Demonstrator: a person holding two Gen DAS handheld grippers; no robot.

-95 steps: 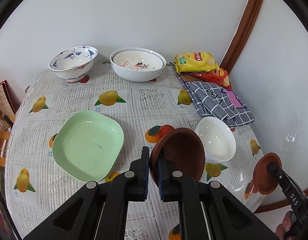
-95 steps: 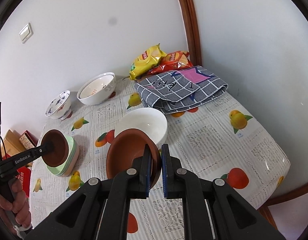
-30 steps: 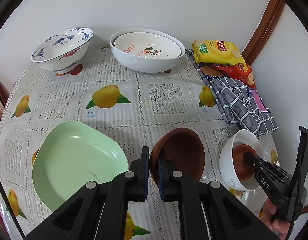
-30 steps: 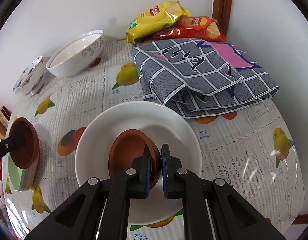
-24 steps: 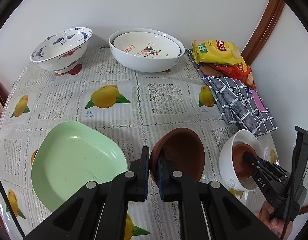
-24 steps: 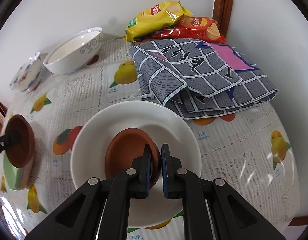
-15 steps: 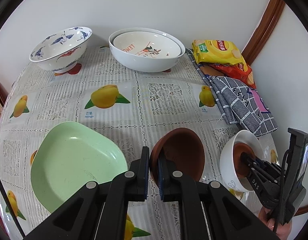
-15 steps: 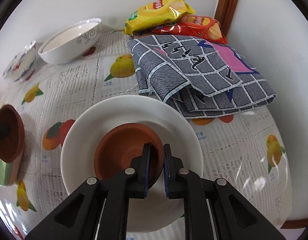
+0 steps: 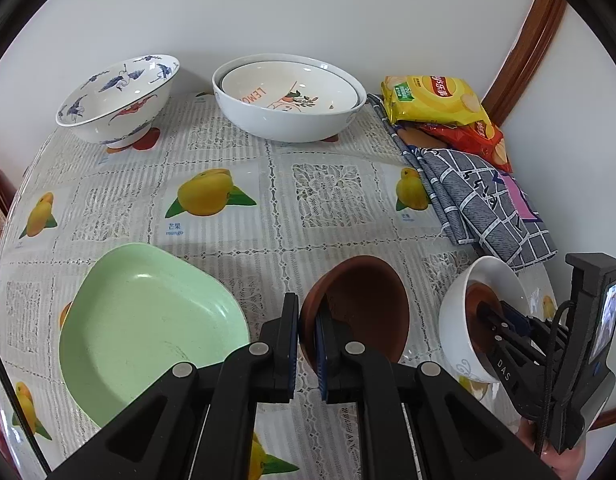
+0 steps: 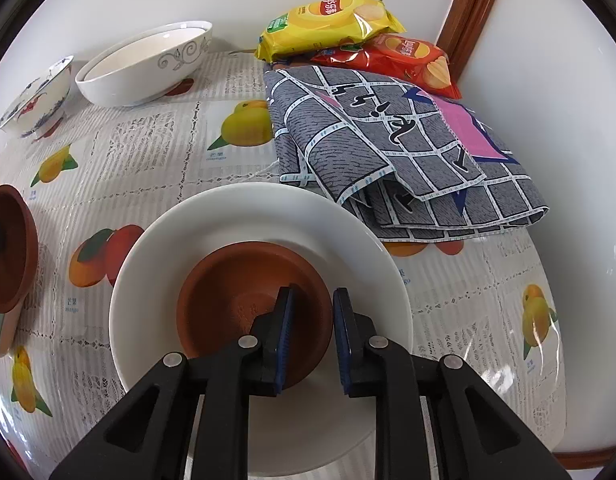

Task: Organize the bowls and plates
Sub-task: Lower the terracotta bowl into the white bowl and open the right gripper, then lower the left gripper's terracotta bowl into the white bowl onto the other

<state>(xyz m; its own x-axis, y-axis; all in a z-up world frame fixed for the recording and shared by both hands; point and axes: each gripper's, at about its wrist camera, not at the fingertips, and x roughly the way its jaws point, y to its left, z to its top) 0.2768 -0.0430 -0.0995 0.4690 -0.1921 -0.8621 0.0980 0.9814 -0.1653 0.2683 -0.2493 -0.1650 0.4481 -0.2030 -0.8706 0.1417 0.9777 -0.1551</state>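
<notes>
The right gripper (image 10: 311, 334) has just been opening; its jaws now stand apart with the near rim of a brown dish (image 10: 244, 300) between them, the left pad close to or touching that rim from inside, the right pad clear of it; the dish rests in the white bowl (image 10: 212, 216), tilted toward the gripper, so it looks released or nearly so. The left gripper (image 9: 306, 350) is clenched on the rim of a second brown dish (image 9: 362, 306), which hangs above the tablecloth (image 9: 324, 196) just right of the green plate (image 9: 148, 320). Two nested white bowls (image 9: 288, 116) and a blue-patterned bowl (image 9: 116, 96) sit at the back; a checked cloth (image 10: 388, 140) and crisp packets (image 10: 328, 14) lie to the right.

Risks, as I judge them: the inner pad may drag the dish rim as the right hand withdraws, tipping the dish or rocking the bowl; the bowl sits near the table's edge on a slick plastic cover, so a sideways pull could slide it; the left dish is pinched only at its rim and tilted, so a jolt could let it pivot or slip; setting it down carelessly could chip the earthenware.
</notes>
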